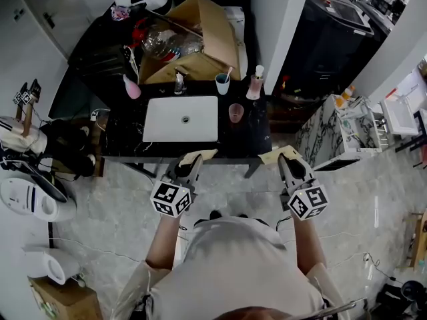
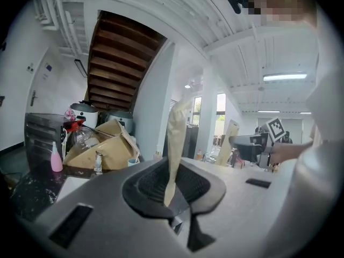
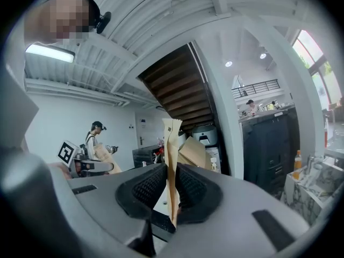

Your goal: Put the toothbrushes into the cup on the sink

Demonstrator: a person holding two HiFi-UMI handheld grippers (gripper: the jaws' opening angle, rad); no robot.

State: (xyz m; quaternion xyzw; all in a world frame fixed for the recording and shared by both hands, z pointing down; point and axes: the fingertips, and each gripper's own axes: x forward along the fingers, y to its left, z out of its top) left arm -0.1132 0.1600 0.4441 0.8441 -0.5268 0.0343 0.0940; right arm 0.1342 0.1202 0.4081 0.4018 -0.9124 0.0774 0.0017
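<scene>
In front of the black counter [image 1: 252, 137], my left gripper [image 1: 192, 160] is shut on a flat beige paper packet [image 1: 199, 155]. My right gripper [image 1: 285, 160] is shut on a second beige packet [image 1: 279, 155]. In the left gripper view the packet [image 2: 176, 144] stands upright between the ribbed pads of the left gripper [image 2: 171, 190]. The right gripper view shows the same: a packet [image 3: 172, 160] pinched in the right gripper [image 3: 173, 198]. A blue cup [image 1: 223, 83] with a toothbrush in it stands behind the white sink [image 1: 160, 122]. A pink cup [image 1: 236, 113] stands to the sink's right.
At the back of the counter are a cardboard box [image 1: 193, 39], a faucet [image 1: 178, 82], a pink bottle [image 1: 131, 87] and a soap dispenser [image 1: 255, 83]. A marbled cabinet [image 1: 340, 132] stands to the right. White appliances [image 1: 30, 199] sit on the floor at the left.
</scene>
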